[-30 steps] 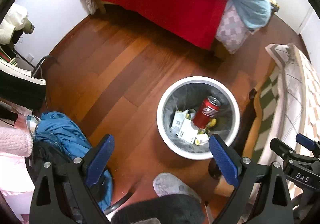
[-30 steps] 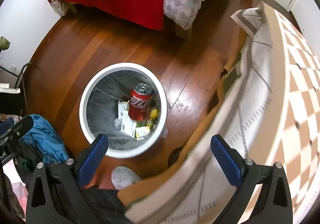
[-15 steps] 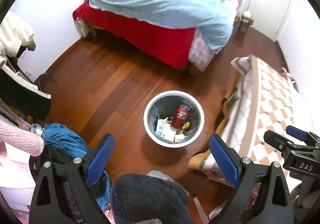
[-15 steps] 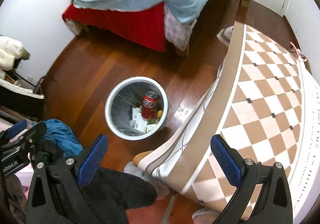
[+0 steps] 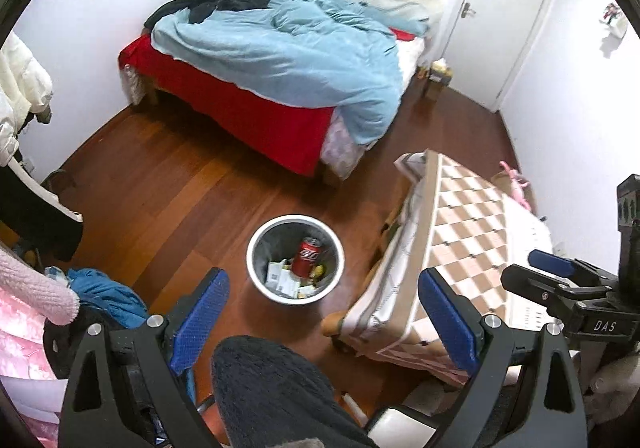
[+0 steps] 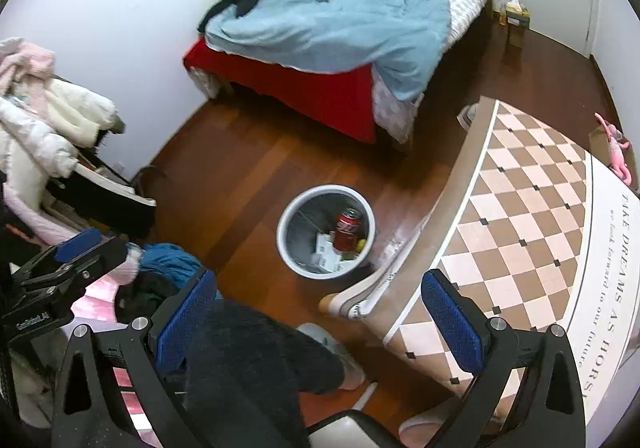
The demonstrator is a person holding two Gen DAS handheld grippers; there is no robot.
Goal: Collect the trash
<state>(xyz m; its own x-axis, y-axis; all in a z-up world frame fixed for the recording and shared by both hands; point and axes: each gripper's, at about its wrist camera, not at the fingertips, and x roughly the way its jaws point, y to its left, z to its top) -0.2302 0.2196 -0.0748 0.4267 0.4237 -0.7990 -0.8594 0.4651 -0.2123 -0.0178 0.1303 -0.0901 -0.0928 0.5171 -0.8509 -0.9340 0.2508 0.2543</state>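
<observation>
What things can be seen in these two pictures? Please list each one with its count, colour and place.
trash bin: one, white rim, grey liner, on the wood floor between bed and table.
soda can: one, red, upright inside the bin.
paper scraps: several, white, in the bin beside the can.
bed: one, red sheet, by the far wall.
duvet: one, light blue, rumpled on the bed.
dark clothes: one heap, black, on the bed's far end.
tablecloth: one, brown and pink checks, right side.
door: one, white, far right corner.
blue garment: one, on the left floor.
left gripper: one, black with blue pads, open.
right gripper: one, same colours, open.
</observation>
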